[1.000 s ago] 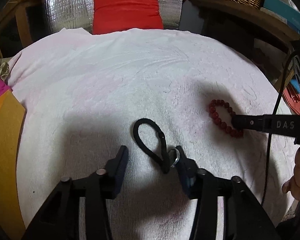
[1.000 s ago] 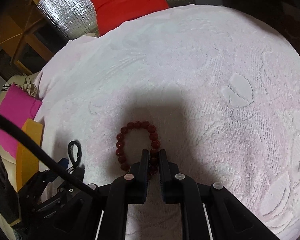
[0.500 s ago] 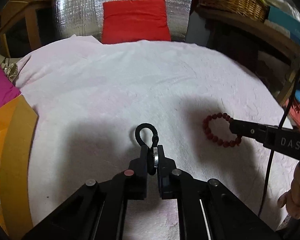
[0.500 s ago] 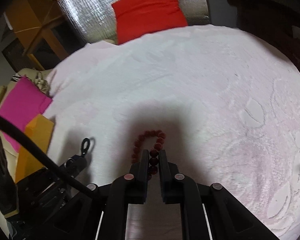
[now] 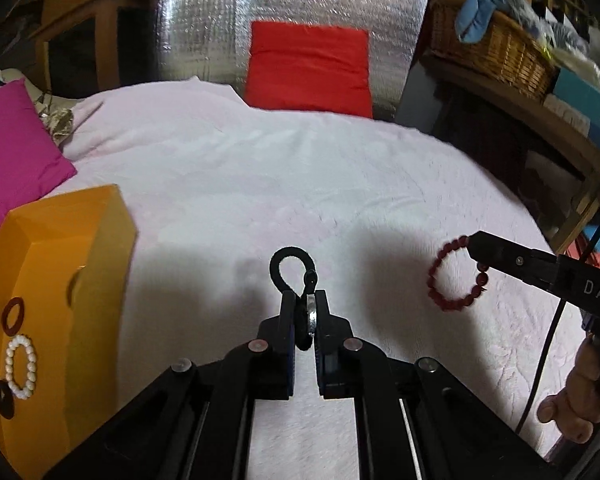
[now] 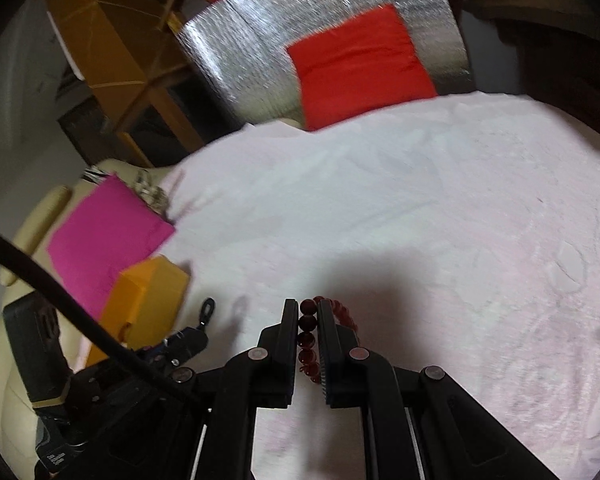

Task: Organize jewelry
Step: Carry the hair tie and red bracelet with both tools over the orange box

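My left gripper [image 5: 304,300] is shut on a black cord loop with a silver ring [image 5: 290,268], held up above the pale pink cloth [image 5: 300,176]. In the same view the right gripper [image 5: 474,246] comes in from the right, clamped on a dark red bead bracelet [image 5: 440,288] that hangs off its tip. The right wrist view shows that gripper [image 6: 308,308] shut with the red beads [image 6: 306,336] pinched between its pads. An orange box [image 5: 48,288] at the left carries a white bead bracelet [image 5: 20,360], a red ring [image 5: 14,316] and a dark ring [image 5: 2,400].
A magenta cushion [image 5: 8,160] lies behind the orange box. A red cushion [image 5: 308,68] leans on a silver padded sheet [image 5: 228,20] at the back. A wicker basket [image 5: 488,48] sits on a shelf at the right. A person's hand [image 5: 576,396] grips the right tool.
The left gripper went from open beside the black cord to shut on it and lifted it. The right gripper raised the red bracelet off the cloth. Both views rose and the orange box came into sight.
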Action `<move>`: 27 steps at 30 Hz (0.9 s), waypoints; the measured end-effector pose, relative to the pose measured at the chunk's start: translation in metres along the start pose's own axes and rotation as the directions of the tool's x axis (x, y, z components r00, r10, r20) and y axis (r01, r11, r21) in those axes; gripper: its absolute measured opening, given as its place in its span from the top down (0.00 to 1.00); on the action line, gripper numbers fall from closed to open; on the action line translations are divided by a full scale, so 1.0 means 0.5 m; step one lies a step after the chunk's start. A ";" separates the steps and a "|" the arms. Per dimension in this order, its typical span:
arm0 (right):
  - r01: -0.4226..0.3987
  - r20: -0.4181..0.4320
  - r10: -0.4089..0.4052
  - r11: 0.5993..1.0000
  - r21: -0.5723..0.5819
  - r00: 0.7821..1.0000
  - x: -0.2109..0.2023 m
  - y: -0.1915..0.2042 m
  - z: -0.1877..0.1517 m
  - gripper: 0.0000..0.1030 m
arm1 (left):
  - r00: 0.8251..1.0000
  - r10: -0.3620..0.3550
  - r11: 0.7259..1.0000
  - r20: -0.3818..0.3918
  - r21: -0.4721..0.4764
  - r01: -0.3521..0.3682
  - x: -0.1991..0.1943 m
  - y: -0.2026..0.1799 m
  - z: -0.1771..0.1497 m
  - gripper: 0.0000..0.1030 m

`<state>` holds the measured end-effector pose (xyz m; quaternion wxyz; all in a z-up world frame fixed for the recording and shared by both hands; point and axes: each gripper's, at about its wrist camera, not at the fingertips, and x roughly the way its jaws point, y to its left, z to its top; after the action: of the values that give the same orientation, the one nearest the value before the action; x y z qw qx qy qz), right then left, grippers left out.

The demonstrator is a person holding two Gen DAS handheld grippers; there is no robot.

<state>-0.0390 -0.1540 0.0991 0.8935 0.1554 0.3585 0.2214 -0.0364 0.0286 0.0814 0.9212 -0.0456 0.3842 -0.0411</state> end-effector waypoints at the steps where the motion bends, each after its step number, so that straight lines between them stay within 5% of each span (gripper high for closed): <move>1: -0.013 0.018 0.013 1.000 -0.011 1.000 -0.003 0.012 0.000 0.90 | 1.000 0.002 1.000 0.008 -0.005 -0.002 -0.007 0.006 0.001 0.92; 8: -0.132 0.087 0.139 0.987 -0.088 0.986 -0.010 0.108 -0.015 0.90 | 0.993 0.072 0.997 0.098 -0.044 -0.068 -0.085 0.062 0.005 0.92; 18: -0.180 0.069 0.190 0.974 -0.138 0.979 0.026 0.213 -0.053 0.90 | 0.961 0.237 0.964 0.139 -0.156 -0.216 -0.159 0.173 0.002 0.92; 27: -0.280 0.065 0.295 0.945 -0.170 0.953 0.043 0.310 -0.093 0.90 | 0.910 0.396 0.911 0.126 -0.174 -0.373 -0.192 0.246 -0.016 0.92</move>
<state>-0.1025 -0.0052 0.1223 0.8764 0.1440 0.2726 0.3701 -0.1041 0.1608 0.1291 0.9329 -0.0392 0.3133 0.1734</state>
